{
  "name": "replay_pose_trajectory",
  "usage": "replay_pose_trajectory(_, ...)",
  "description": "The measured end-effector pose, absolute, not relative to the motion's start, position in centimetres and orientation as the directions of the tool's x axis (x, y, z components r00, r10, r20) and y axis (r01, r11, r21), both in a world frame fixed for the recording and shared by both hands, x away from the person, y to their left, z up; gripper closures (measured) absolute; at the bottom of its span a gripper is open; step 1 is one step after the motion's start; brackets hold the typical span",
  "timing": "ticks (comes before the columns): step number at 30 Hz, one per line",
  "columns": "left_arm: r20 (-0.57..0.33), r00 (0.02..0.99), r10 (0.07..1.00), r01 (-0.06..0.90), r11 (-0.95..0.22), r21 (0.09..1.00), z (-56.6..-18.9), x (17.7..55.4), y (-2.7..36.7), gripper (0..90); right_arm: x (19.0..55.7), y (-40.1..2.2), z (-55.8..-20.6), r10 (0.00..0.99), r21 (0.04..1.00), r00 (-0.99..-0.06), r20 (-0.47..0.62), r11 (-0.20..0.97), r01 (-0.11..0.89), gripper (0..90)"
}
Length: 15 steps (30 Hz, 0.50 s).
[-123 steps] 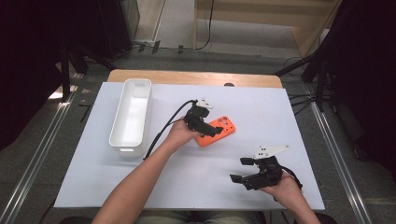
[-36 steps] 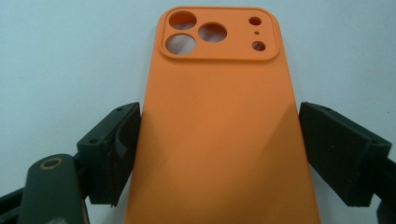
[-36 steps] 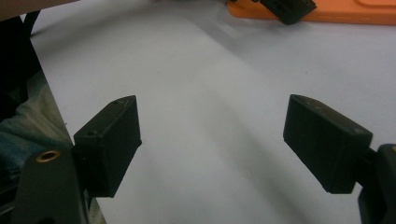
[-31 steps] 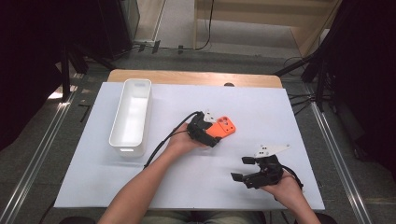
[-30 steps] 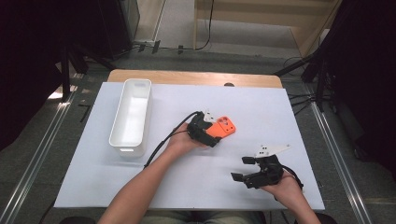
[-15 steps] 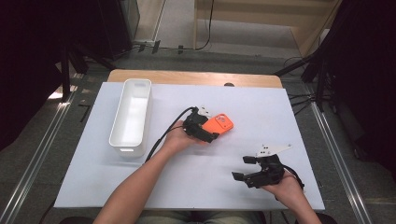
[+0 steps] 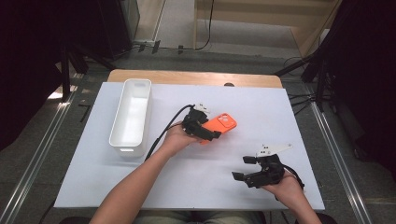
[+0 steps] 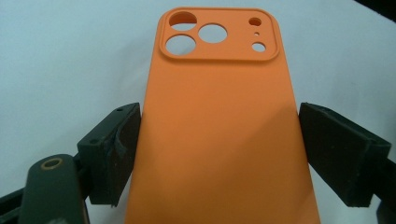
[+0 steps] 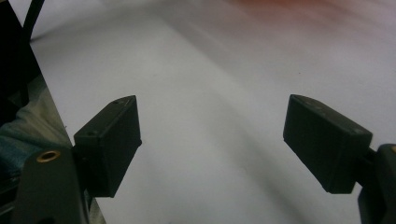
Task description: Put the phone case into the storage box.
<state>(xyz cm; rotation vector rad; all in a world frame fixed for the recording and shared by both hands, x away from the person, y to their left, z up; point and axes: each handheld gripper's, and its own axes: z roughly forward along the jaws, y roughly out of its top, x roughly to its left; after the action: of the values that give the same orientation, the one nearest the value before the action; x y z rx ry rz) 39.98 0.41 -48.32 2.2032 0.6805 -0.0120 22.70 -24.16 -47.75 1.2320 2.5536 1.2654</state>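
An orange phone case (image 7: 223, 124) with camera cut-outs hangs just above the middle of the white mat (image 7: 261, 100). My left gripper (image 7: 211, 131) is shut on it. In the left gripper view the case (image 8: 219, 130) runs up between the two black pads (image 8: 112, 149), which press on its long edges near its lower end. At the near right, my right gripper (image 7: 241, 168) rests low over the mat, held in a hand. It is open, and in the right gripper view (image 9: 210, 140) there is only bare mat between its jaws.
A long white bin (image 7: 130, 150) stands on the left part of the mat, left of my left hand. The left gripper's black cable (image 7: 163, 133) trails toward it. The wooden table edge (image 7: 196, 77) runs along the far side.
The left hand has lifted a little with the orange case in its jaws, so the case is now off the mat. The right gripper has stayed in place.
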Motion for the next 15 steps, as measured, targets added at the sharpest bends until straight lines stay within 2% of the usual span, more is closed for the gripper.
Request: replay_pose_trajectory(15, -0.328, 0.834, 0.444, 0.527, -0.462, 0.714, -46.5, 39.2, 0.7, 15.7, 22.7, -24.2, -47.7, 0.674, 0.685, -0.679, 0.291, 0.349, 0.64, 18.0)
